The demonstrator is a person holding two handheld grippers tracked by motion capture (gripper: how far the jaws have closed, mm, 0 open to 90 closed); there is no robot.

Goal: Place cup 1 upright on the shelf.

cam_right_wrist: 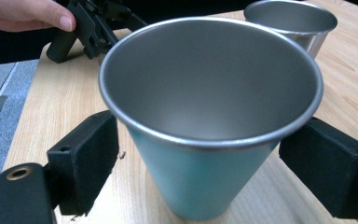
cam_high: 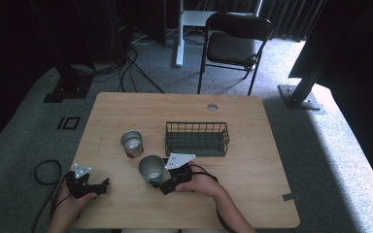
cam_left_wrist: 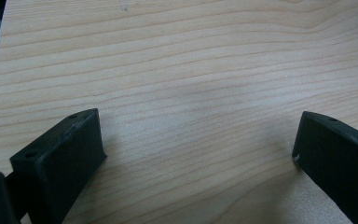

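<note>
Underfoot, grey carpet surrounds a pale wood-grain table (cam_high: 252, 194), with a black folding chair (cam_high: 233, 43) beyond it. Then a black wire basket (cam_high: 196, 138) sits mid-table, a second steel cup (cam_high: 132, 144) to its left. Nearer, the tapered metal cup (cam_right_wrist: 209, 121), smooth, matt inside, stands upright between the right gripper (cam_right_wrist: 214, 168), jaws apart beside its walls. Leftward, the left gripper (cam_left_wrist: 198, 158) gapes over bare wood.

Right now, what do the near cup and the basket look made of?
Near cup: seems brushed metal, likely steel, with a dull grey sheen and a thin rolled rim. Basket: looks like dark coated wire; thin bars form an open grid.
</note>
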